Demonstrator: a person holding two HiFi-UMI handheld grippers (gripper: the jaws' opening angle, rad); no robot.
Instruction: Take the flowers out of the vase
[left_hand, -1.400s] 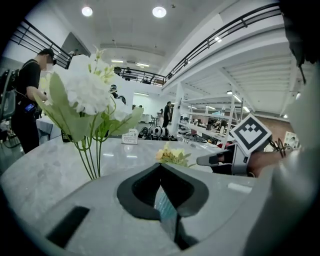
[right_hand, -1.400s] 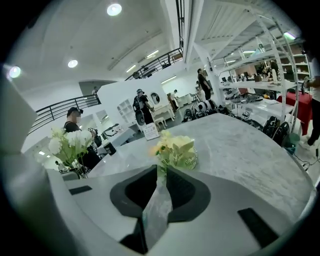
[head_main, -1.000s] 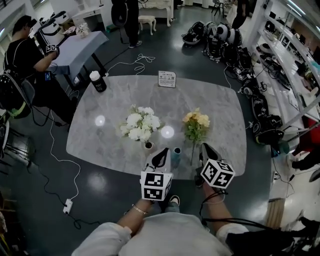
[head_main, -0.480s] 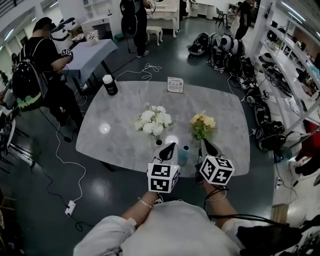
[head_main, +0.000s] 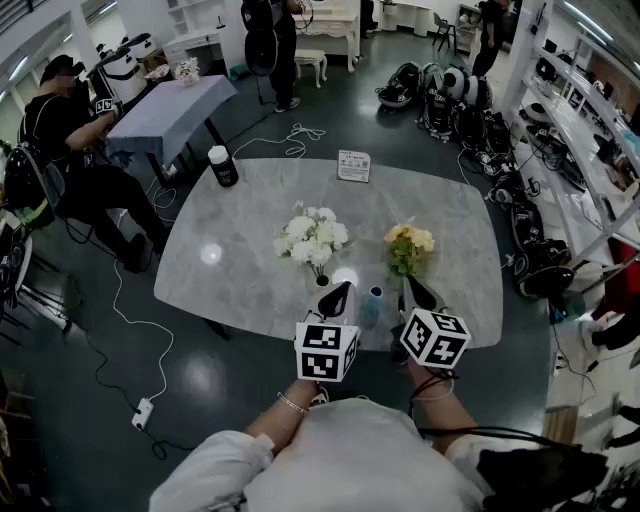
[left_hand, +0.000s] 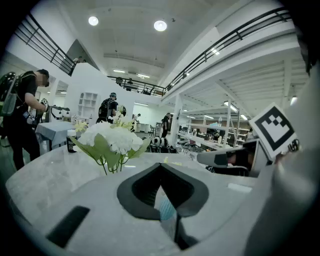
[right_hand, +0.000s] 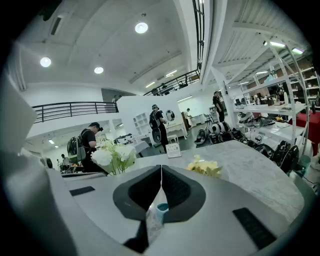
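L gripper (head_main: 338, 293): jaws together, pads meeting; points fwd, slightly down. R gripper (head_main: 409, 287): jaws together likewise; sits just right of L, approx parallel. L forearm (head_main: 280, 418), R forearm (head_main: 437, 405) extended fwd from torso.

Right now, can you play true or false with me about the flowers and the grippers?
1. In the head view, the white flowers are left of the yellow flowers. True.
2. The left gripper and the right gripper are both wide open. False: both are shut, jaws together.
3. A black bottle with a white cap stands near the table's far left corner. True.
4. The table is bright red. False: it is grey, like marble.
5. The little blue vase shows between the two grippers in the head view. True.
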